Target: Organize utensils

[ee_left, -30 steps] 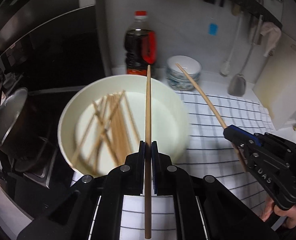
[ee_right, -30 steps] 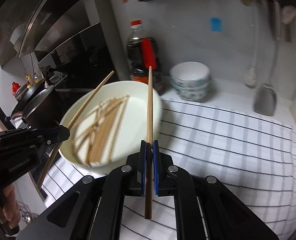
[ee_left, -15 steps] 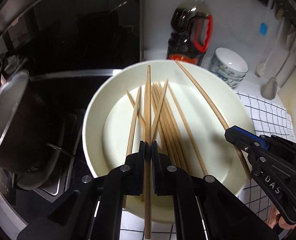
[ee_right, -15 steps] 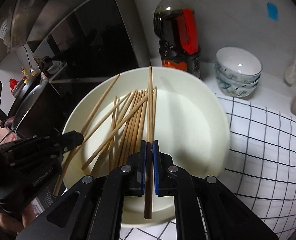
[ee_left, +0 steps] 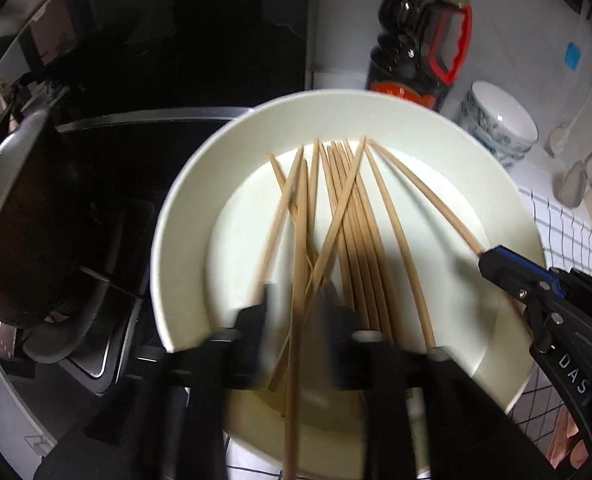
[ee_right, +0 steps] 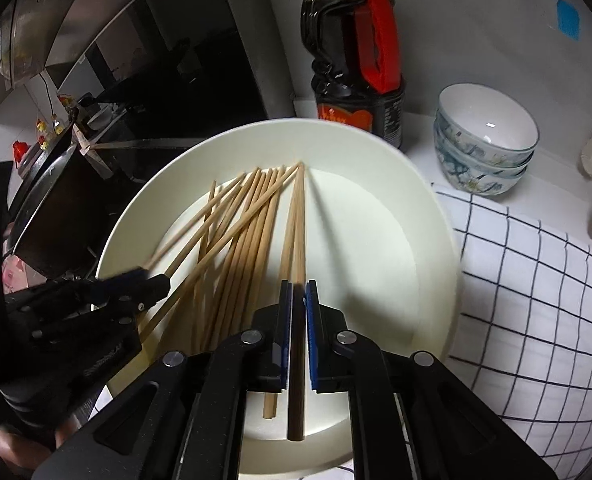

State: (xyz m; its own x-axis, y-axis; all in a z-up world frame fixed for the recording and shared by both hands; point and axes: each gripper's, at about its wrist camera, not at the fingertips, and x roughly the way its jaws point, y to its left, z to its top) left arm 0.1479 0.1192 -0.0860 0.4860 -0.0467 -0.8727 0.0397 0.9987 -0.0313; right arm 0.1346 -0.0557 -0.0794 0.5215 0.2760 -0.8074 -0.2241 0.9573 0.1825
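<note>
A wide white bowl holds several wooden chopsticks. My left gripper is over the bowl's near rim with its jaws parted and blurred; a chopstick lies loose between them. It also shows in the right wrist view. My right gripper is shut on a chopstick that reaches down into the bowl; it shows in the left wrist view over the bowl's right side.
A dark sauce bottle with a red handle stands behind the bowl. Stacked patterned bowls sit at the right on a checked cloth. A dark pot and stove are at the left. Ladles hang by the wall.
Both grippers moved down and closer over the bowl. My left gripper opened and its chopstick now sits loose between the jaws. The right still grips its chopstick.
</note>
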